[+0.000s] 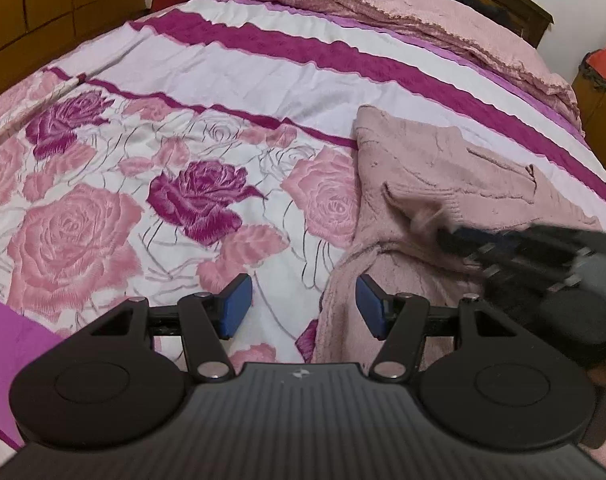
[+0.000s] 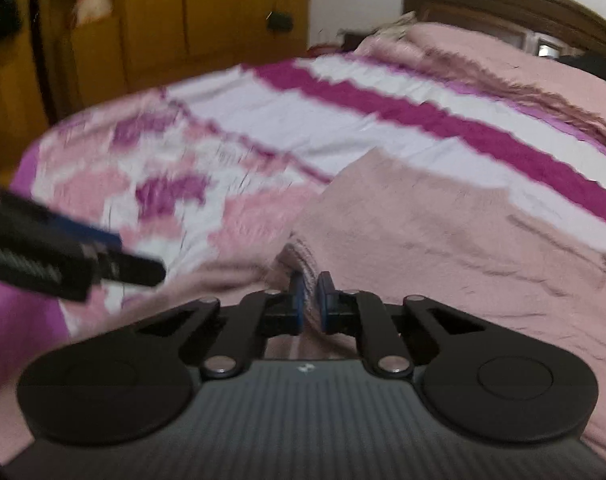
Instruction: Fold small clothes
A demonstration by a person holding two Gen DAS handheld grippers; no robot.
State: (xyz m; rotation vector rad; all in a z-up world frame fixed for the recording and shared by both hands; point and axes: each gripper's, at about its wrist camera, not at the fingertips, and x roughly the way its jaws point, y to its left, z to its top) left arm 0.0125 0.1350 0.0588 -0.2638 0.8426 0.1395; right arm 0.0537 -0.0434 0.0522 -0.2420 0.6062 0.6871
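Observation:
A dusty pink knitted garment (image 1: pixel 435 184) lies on the bed at the right; it also fills the right of the right wrist view (image 2: pixel 443 232). My left gripper (image 1: pixel 303 306) is open and empty, over the garment's left edge and the bedspread. My right gripper (image 2: pixel 310 298) is shut on a ribbed fold of the garment and lifts it slightly. In the left wrist view the right gripper (image 1: pixel 439 226) comes in blurred from the right, pinching the cloth. In the right wrist view the left gripper (image 2: pixel 139 266) shows blurred at the left.
The bedspread (image 1: pixel 183 152) has pink and purple roses and purple stripes. A pink quilt (image 1: pixel 403 8) lies heaped at the head of the bed. Yellow wooden cupboards (image 1: pixel 43 4) stand on the far left, a dark headboard (image 2: pixel 523 8) at the back.

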